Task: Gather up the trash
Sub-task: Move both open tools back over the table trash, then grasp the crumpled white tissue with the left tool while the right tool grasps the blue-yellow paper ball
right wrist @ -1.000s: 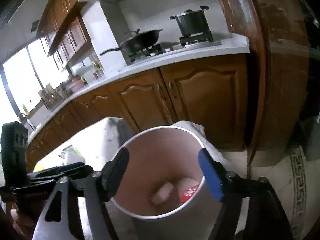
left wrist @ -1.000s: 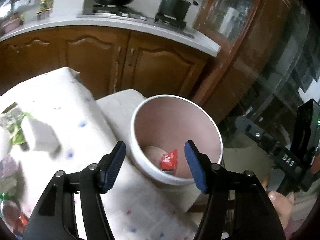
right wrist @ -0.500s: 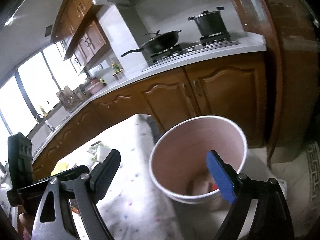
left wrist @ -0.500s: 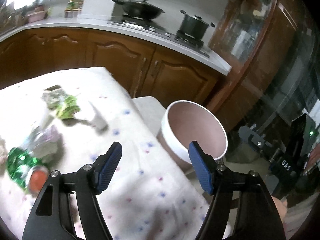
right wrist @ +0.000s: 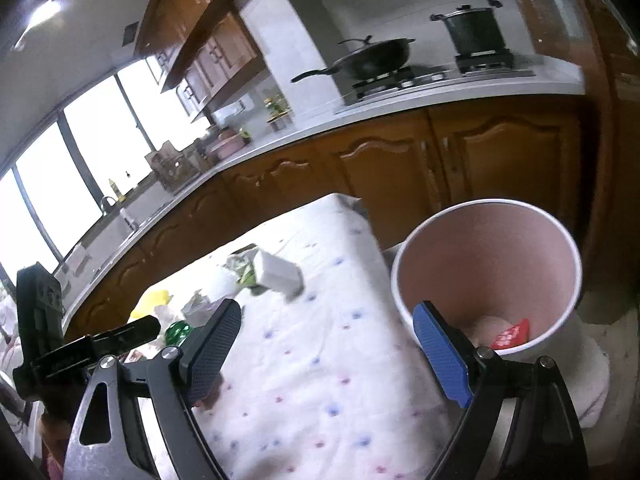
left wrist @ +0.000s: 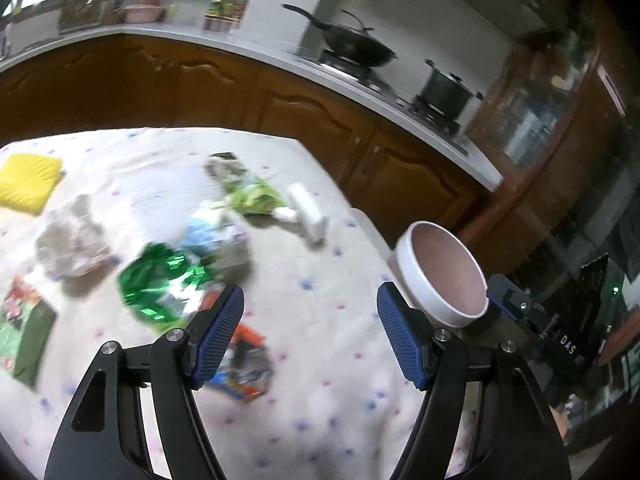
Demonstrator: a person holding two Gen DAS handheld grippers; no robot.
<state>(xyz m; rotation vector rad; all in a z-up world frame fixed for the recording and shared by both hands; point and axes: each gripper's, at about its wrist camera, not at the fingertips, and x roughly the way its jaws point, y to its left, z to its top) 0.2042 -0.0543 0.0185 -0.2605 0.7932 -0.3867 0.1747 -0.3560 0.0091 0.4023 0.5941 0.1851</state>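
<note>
your left hand-held gripper point(left wrist: 310, 336) hangs spread and empty above the table point(left wrist: 340, 384); your right hand-held gripper point(right wrist: 326, 350) is spread and empty too, beside the white bin point(right wrist: 486, 276), which stands just off the table's edge with a red wrapper point(right wrist: 512, 335) at its bottom; the trash lies scattered on the cloth: a green foil wrapper point(left wrist: 160, 280) and an orange packet point(left wrist: 244, 364) nearest the left fingers; both look feather-light, crinkly and slippery, likely to slide or flatten; pinch a raised fold or bunched edge, not the flat face; the white box point(right wrist: 278, 274) looks stiffer, so take it across its narrow sides.
</note>
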